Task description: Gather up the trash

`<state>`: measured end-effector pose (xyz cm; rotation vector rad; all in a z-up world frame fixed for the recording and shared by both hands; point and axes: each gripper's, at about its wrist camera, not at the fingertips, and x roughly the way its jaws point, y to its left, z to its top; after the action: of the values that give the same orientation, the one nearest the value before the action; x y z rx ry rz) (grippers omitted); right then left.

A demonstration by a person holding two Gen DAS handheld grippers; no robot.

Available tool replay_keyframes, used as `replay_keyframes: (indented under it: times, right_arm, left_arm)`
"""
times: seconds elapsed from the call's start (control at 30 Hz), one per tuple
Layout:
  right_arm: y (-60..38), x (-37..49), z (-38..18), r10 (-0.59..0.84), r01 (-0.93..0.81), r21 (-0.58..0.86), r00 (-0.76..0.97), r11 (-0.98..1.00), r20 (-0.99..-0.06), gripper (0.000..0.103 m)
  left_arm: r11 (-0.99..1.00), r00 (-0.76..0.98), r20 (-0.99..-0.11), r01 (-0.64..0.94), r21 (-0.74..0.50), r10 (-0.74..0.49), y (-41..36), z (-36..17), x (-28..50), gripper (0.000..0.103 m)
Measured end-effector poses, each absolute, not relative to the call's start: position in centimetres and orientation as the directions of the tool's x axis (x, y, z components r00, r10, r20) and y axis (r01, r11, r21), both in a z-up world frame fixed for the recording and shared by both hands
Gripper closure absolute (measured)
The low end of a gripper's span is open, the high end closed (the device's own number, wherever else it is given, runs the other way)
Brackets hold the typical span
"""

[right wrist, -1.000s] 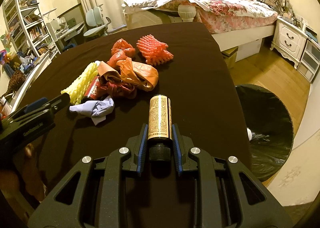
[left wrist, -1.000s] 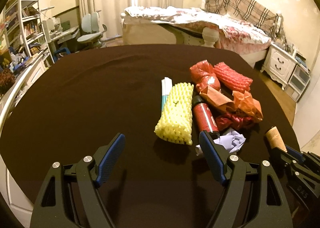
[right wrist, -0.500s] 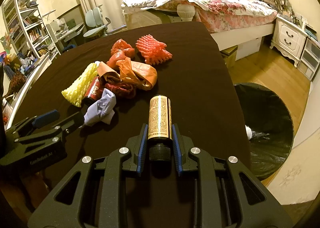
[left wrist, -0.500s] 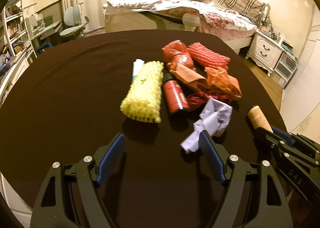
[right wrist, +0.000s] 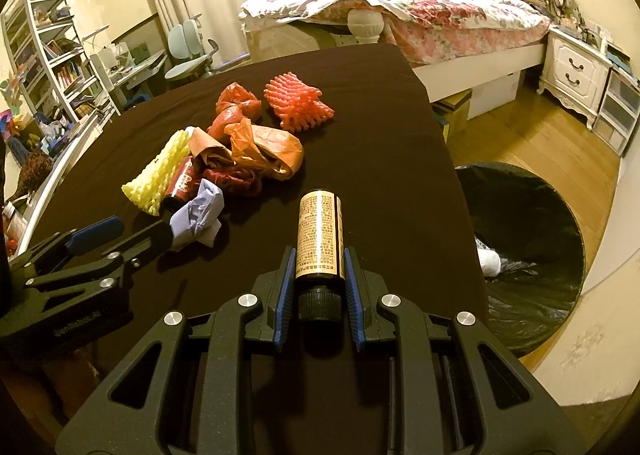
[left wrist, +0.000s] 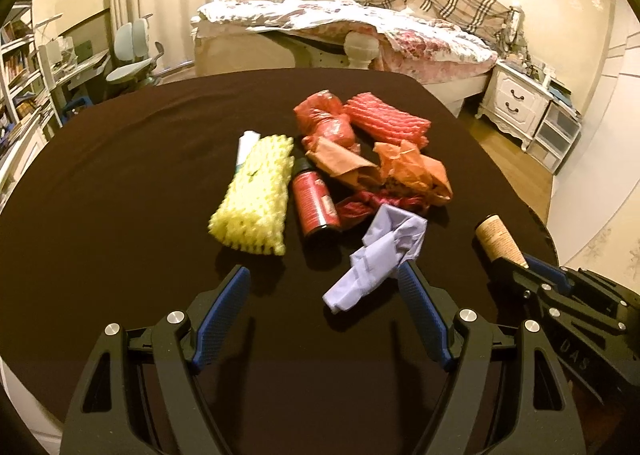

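A pile of trash lies on the dark table (left wrist: 120,175): a yellow foam net (left wrist: 254,201), a red can (left wrist: 316,205), orange and red wrappers (left wrist: 412,171), a red foam net (left wrist: 386,121) and a crumpled pale purple paper (left wrist: 380,259). My left gripper (left wrist: 324,275) is open, its right finger touching the purple paper. My right gripper (right wrist: 319,259) is shut on a brown bottle (right wrist: 320,235) with a black cap, held above the table near its right edge. The bottle also shows in the left wrist view (left wrist: 500,243).
A black-lined trash bin (right wrist: 532,247) stands on the wood floor right of the table, with a white scrap inside. A bed (right wrist: 420,19), a white nightstand (right wrist: 576,67), a desk chair (right wrist: 188,55) and bookshelves (right wrist: 52,55) surround the table.
My left gripper has moved forward and right toward the purple paper, which now sits at its right finger. My right gripper holds the bottle still.
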<state>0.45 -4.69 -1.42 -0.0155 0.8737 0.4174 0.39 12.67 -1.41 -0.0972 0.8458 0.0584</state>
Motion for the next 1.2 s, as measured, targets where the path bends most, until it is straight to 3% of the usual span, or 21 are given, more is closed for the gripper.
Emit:
replay_keyframes:
  times: [0.27, 0.43, 0.6, 0.77, 1.2]
  right_arm:
    - [-5.4, 0.2, -0.9, 0.353, -0.349, 0.169, 0.574, 0.922, -0.739, 0.080]
    - [-5.6, 0.2, -0.8, 0.355, -0.346, 0.174, 0.575, 0.922, -0.737, 0.080]
    - [-5.7, 0.1, -0.8, 0.358, -0.350, 0.175, 0.570, 0.920, -0.739, 0.080]
    - [-5.5, -0.1, -0.7, 0.363, -0.357, 0.174, 0.571, 0.917, -0.737, 0.080]
    - [-5.3, -0.3, -0.4, 0.367, -0.361, 0.176, 0.575, 0.916, -0.731, 0.080]
  left_arm:
    - [0.997, 0.657, -0.753, -0.054, -0.063, -0.012, 11.4, -1.9, 1.7, 0.027]
    - [0.999, 0.649, -0.761, -0.033, -0.041, -0.010, 10.8, -2.2, 2.0, 0.038]
    - [0.999, 0.633, -0.774, -0.013, -0.038, -0.021, 10.5, -2.6, 2.0, 0.059]
    - [0.999, 0.646, -0.763, -0.009, -0.045, -0.028, 10.6, -2.5, 1.3, 0.070]
    - [0.996, 0.680, -0.732, -0.031, -0.087, -0.043, 10.9, -1.4, -0.9, 0.071]
